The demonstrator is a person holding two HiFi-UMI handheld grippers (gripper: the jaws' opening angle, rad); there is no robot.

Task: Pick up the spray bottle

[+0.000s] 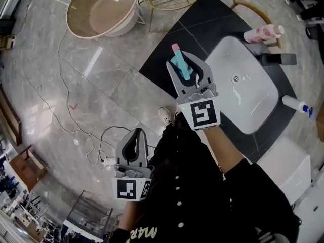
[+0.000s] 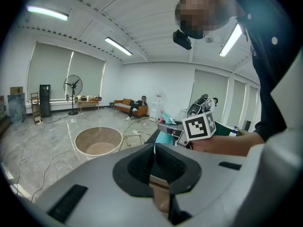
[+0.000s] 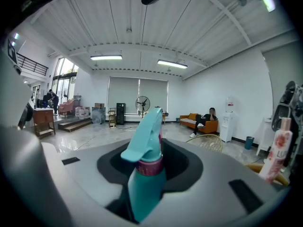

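Ceiling strip lights (image 3: 106,57) are lighting the room brightly and evenly, and the window blinds (image 2: 49,72) are glowing pale. The polished marble floor (image 1: 95,59) is throwing back white glare streaks. Every view is bending strongly at its edges, the corners darkening to black. The spray bottle (image 3: 144,174), close to the lens, is blurring slightly. Shadows are falling soft.

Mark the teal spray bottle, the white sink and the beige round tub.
teal spray bottle (image 3: 147,193): right gripper view, body.
white sink (image 1: 258,105): head view, bare bowl.
beige round tub (image 1: 80,9): head view, wall.
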